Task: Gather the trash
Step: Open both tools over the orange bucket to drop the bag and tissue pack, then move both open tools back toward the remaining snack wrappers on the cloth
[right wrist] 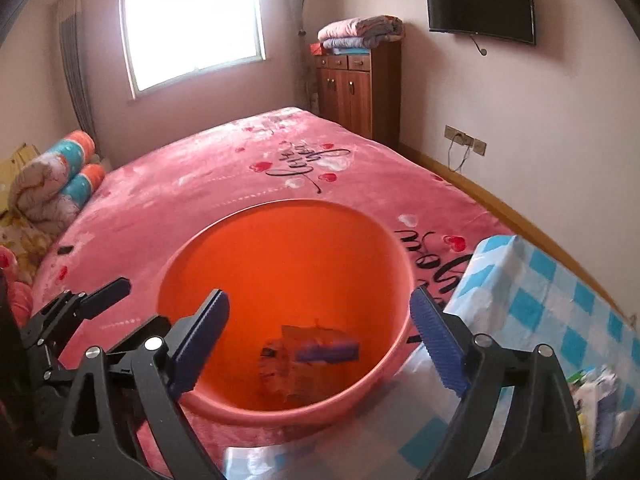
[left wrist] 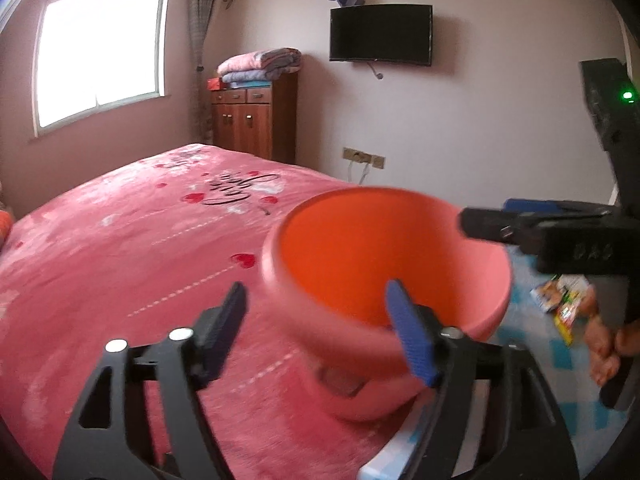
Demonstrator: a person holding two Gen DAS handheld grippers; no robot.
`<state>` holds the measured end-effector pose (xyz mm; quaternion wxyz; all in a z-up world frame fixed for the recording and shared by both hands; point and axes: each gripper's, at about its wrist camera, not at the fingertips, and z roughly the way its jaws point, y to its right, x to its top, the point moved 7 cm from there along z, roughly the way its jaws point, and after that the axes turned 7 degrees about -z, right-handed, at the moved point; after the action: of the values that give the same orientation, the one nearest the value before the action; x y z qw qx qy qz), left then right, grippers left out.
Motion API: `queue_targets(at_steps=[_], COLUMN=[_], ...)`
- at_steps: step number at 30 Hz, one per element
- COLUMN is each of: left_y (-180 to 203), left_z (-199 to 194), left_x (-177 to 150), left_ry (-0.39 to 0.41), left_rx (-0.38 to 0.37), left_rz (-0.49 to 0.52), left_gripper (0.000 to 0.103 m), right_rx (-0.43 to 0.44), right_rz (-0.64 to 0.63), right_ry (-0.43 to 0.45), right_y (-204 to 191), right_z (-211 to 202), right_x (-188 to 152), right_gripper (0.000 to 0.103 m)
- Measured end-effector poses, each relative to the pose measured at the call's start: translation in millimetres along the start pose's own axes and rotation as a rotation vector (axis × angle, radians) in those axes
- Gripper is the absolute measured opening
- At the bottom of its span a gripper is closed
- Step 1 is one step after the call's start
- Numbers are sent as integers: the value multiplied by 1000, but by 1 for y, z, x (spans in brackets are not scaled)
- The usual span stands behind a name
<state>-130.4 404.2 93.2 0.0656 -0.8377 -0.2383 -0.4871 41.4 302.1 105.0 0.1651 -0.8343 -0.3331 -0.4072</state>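
Note:
An orange-pink plastic bin [left wrist: 360, 264] [right wrist: 280, 264] stands on the pink bedspread [left wrist: 120, 240] [right wrist: 200, 184]. Wrappers [right wrist: 316, 350] lie at its bottom in the right wrist view. My left gripper [left wrist: 320, 336] is open and empty, low beside the bin's near wall. My right gripper [right wrist: 320, 344] is open and empty, held over the bin's mouth; it also shows from the side in the left wrist view [left wrist: 520, 228]. More colourful wrappers [left wrist: 560, 300] [right wrist: 600, 392] lie on a blue checked cloth [right wrist: 540, 292] to the right of the bin.
A rolled quilt and pillows [right wrist: 56, 184] lie at the bed's left end. A wooden cabinet [left wrist: 256, 120] with folded blankets stands against the far wall. A TV [left wrist: 380, 34] hangs on the wall, and a window [left wrist: 100, 52] is at the left.

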Motion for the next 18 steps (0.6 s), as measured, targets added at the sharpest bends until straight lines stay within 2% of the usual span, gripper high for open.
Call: queue_targets(at_steps=[2, 4, 7, 11, 18], left_y=[-9, -16, -17, -8, 15], left_z=[-7, -13, -22, -28, -37], left_x=[-5, -8, -11, -16, -33], left_ry=[6, 11, 22, 26, -2], left_rx=[24, 29, 28, 17, -12], left_rz=[0, -18, -32, -23, 28], left_gripper=[81, 87, 91, 92, 92], right_rx=[-13, -35, -56, -93, -114], right_rz=[20, 30, 51, 71, 145], right_ry=[25, 43, 68, 96, 95], right_y=[3, 7, 13, 22, 40], right_z=[-10, -20, -36, -60, -90], right_x=[-8, -15, -24, -44, -83], right_gripper=[91, 91, 91, 92, 92])
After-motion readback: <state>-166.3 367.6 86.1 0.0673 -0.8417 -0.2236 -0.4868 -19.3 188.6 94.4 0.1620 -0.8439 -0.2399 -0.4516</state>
